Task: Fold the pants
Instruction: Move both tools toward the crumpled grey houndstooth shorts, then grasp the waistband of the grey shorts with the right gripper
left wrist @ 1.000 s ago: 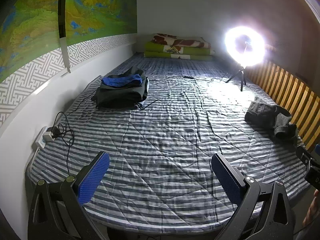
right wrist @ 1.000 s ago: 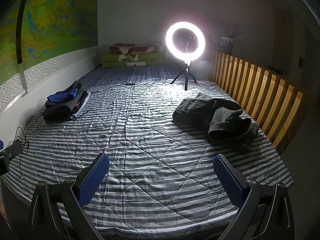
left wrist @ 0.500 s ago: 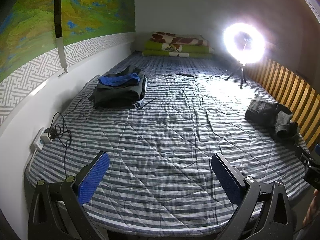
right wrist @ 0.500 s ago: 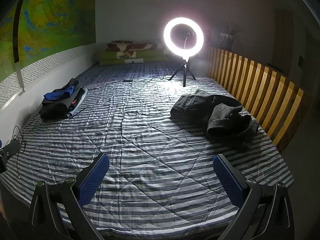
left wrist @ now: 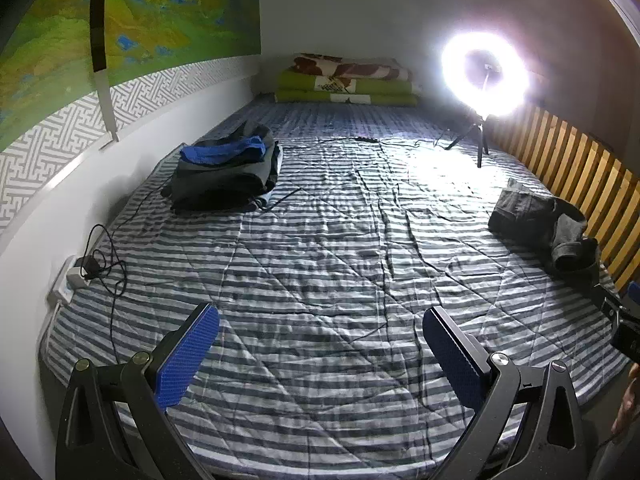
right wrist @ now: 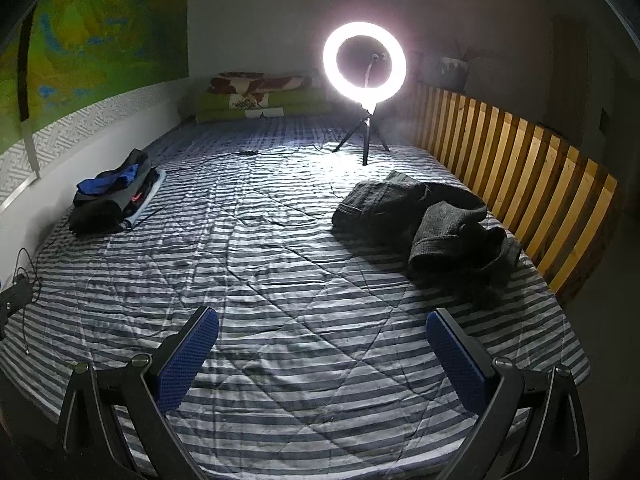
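Lying crumpled along the slats: pants (right wrist: 428,220)

**Bed and what lies on it**

Before me, a wide bed (right wrist: 304,280) under a grey-and-white striped quilt, creased. Right side, near the wooden slat rail: dark crumpled pants (right wrist: 428,220), unfolded. Left side, by the wall: a stack of folded clothes (right wrist: 112,200), blue piece on top. Far end: green folded bedding (right wrist: 256,104) with a brown-patterned blanket over it. A lit ring light (right wrist: 365,66) stands on its tripod on the quilt; cables (left wrist: 108,264) trail at my left edge.
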Tool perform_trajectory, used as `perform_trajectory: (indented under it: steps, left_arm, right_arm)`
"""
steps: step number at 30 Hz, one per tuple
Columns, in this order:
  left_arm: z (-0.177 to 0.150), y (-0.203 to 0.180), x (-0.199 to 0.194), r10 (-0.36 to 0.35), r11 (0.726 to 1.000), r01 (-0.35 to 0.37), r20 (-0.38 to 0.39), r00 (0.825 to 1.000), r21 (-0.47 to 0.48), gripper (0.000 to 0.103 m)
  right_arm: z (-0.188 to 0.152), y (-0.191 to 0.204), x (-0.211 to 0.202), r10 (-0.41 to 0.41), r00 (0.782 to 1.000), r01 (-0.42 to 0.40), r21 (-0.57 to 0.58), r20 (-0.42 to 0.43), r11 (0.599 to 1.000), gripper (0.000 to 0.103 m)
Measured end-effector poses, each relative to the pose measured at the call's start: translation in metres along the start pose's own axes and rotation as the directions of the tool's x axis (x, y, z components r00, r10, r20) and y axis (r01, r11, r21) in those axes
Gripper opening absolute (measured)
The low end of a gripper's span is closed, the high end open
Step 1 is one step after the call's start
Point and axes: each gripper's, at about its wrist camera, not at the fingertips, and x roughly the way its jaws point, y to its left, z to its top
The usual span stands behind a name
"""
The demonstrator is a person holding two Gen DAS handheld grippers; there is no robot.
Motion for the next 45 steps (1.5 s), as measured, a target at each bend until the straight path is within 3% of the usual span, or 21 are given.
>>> perform_trajectory:
  steps: [12, 20, 23, 28, 36, 41, 44, 45]
  left_arm:
    - [0.021, -0.022, 0.06, 0.016, 1.0, -0.015, -0.043, 0.999, 0.022, 0.103]
    - [0.046, -0.032, 0.118, 0.002, 1.0, 0.0, -0.087, 0.996, 0.023, 0.103]
    - [0.053, -0.035, 0.132, -0.015, 1.0, 0.017, -0.097, 0.995, 0.024, 0.103]
    - [0.061, -0.037, 0.156, -0.011, 0.999, 0.015, -0.111, 0.994, 0.03, 0.103]
    - [0.068, -0.038, 0.193, 0.008, 1.0, -0.004, -0.153, 0.988, 0.029, 0.103]
    - [0.074, -0.033, 0.202, 0.026, 1.0, -0.024, -0.154, 0.988, 0.018, 0.103]
    - [0.077, -0.026, 0.206, 0.024, 1.0, -0.026, -0.162, 0.987, -0.009, 0.103]
    - [0.078, -0.024, 0.207, 0.025, 1.0, -0.028, -0.165, 0.986, -0.015, 0.103]
  right_arm:
    - [0.035, -0.062, 0.056, -0.033, 0.999, 0.033, 0.024, 0.001, 0.999, 0.103]
    - [0.081, -0.109, 0.13, -0.081, 0.994, 0.077, -0.061, -0.07, 0.995, 0.103]
    - [0.099, -0.122, 0.168, -0.052, 0.992, 0.042, -0.081, -0.117, 0.996, 0.102]
    - [0.123, -0.139, 0.221, -0.071, 0.983, 0.052, -0.114, -0.167, 0.992, 0.102]
    - [0.136, -0.135, 0.301, -0.096, 0.96, 0.032, -0.24, -0.263, 0.97, 0.102]
    - [0.139, -0.145, 0.332, -0.079, 0.944, 0.003, -0.23, -0.322, 0.973, 0.102]
    - [0.139, -0.148, 0.339, -0.053, 0.941, -0.023, -0.22, -0.334, 0.975, 0.093]
    - [0.14, -0.149, 0.339, -0.049, 0.94, -0.026, -0.216, -0.338, 0.976, 0.08]
